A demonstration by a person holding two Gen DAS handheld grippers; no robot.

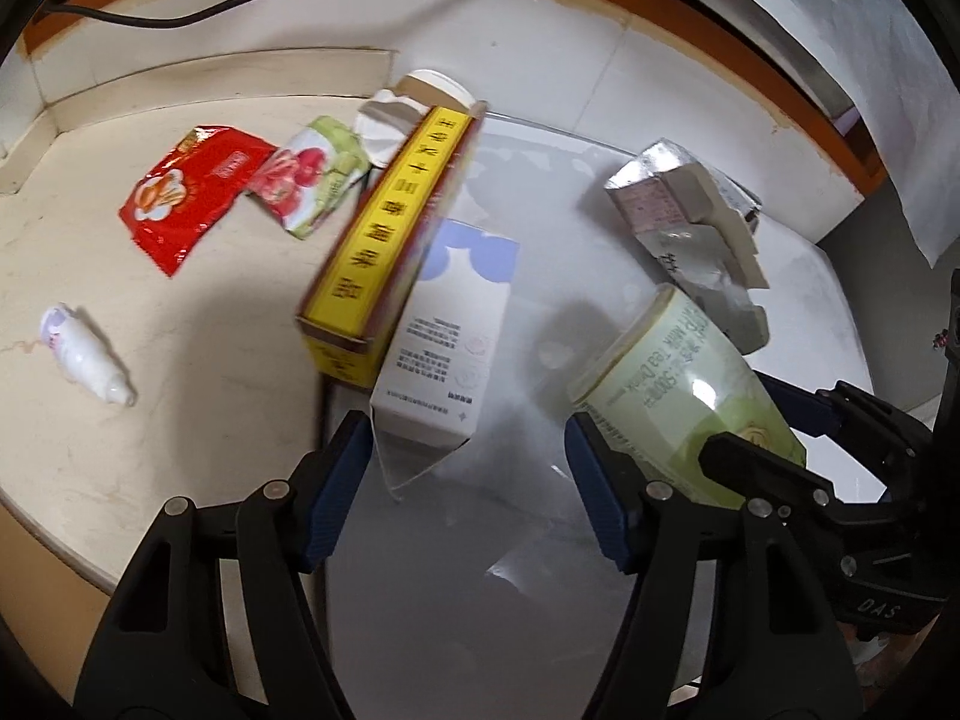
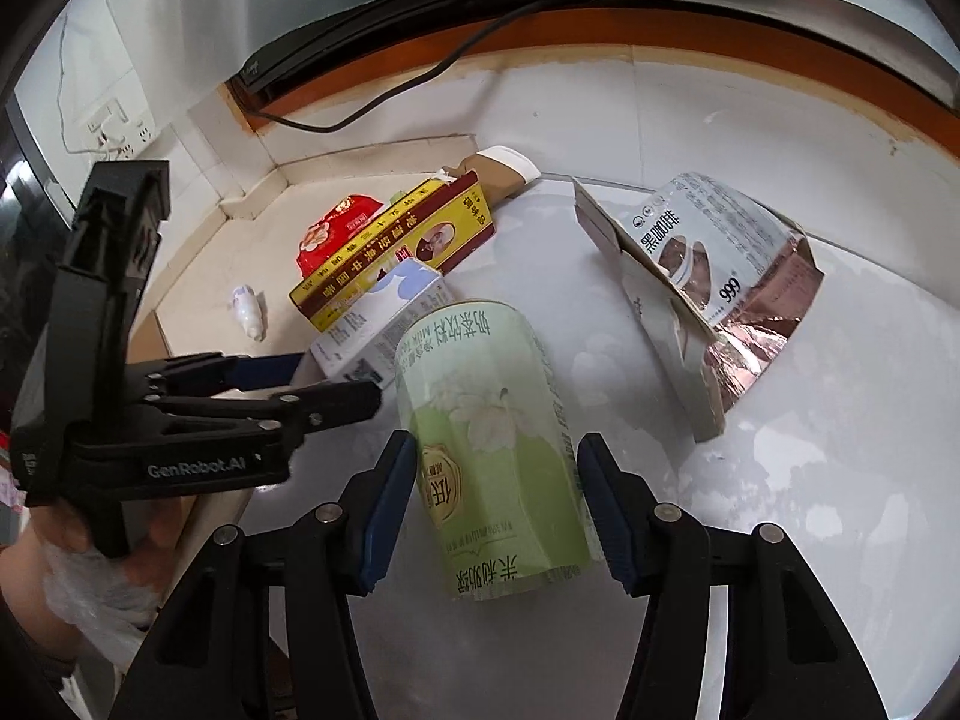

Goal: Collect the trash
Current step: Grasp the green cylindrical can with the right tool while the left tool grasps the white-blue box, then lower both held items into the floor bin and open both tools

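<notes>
Trash lies on a white sheet (image 1: 540, 192) over a beige counter. My right gripper (image 2: 498, 498) is open around a green milk-tea bottle (image 2: 498, 438), its pads on either side of the label; the bottle also shows in the left wrist view (image 1: 678, 396). My left gripper (image 1: 468, 480) is open and empty, its jaws just short of a white carton (image 1: 450, 354). A yellow and red box (image 1: 390, 240) leans on that carton. A torn silver coffee box (image 2: 708, 276) lies to the right.
A red snack wrapper (image 1: 186, 192), a green and red packet (image 1: 306, 174) and a small white tube (image 1: 84, 354) lie on the beige counter (image 1: 180, 420) at left. A paper cup (image 1: 432, 90) lies behind the boxes. A black cable (image 2: 372, 114) runs along the back wall.
</notes>
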